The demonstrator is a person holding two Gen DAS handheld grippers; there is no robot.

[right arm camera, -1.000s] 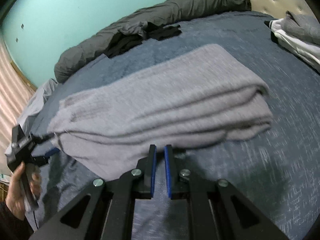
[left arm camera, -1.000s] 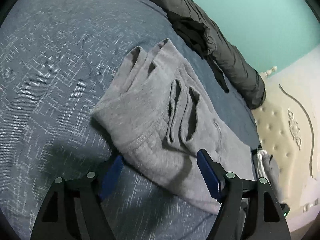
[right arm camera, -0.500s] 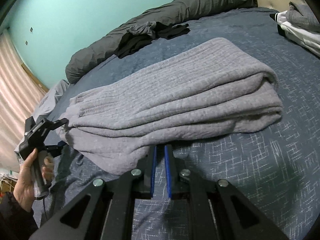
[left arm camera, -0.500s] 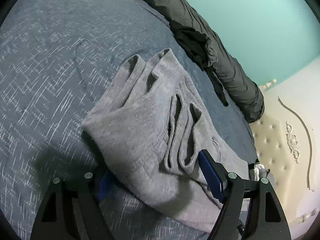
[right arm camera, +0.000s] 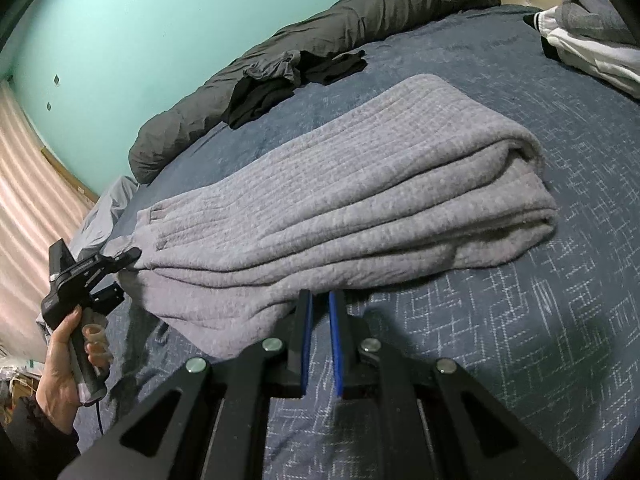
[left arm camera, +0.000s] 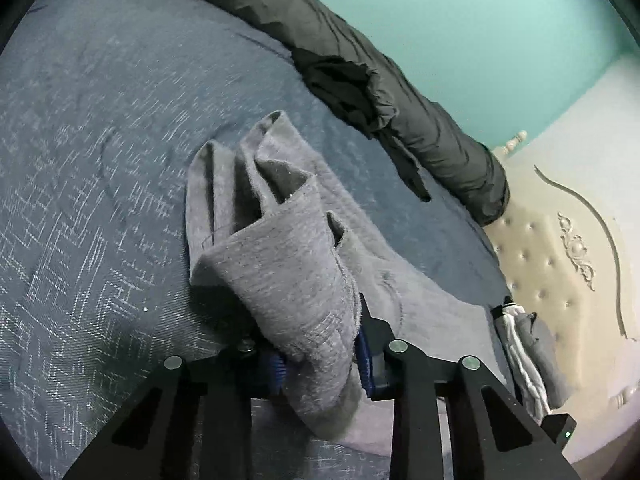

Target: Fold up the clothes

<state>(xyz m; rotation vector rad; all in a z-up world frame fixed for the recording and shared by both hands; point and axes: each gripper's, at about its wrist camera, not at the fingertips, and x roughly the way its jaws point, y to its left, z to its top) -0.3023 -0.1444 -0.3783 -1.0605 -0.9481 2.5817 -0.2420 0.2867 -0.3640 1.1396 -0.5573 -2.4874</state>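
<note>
- Left gripper (left arm camera: 320, 356) pinches one end of the grey garment (right arm camera: 352, 196), low centre of its frame
- Garment lies folded lengthwise mid-frame on the blue bedspread (right arm camera: 540, 320)
- Right gripper (right arm camera: 320, 312) at the garment's near edge, fingers nearly together, a narrow gap, holding nothing

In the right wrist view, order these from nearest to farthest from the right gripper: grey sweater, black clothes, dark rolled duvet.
1. Grey sweater, just ahead of the right gripper.
2. Black clothes, beyond it, centre-left.
3. Dark rolled duvet, along the far wall.
</note>
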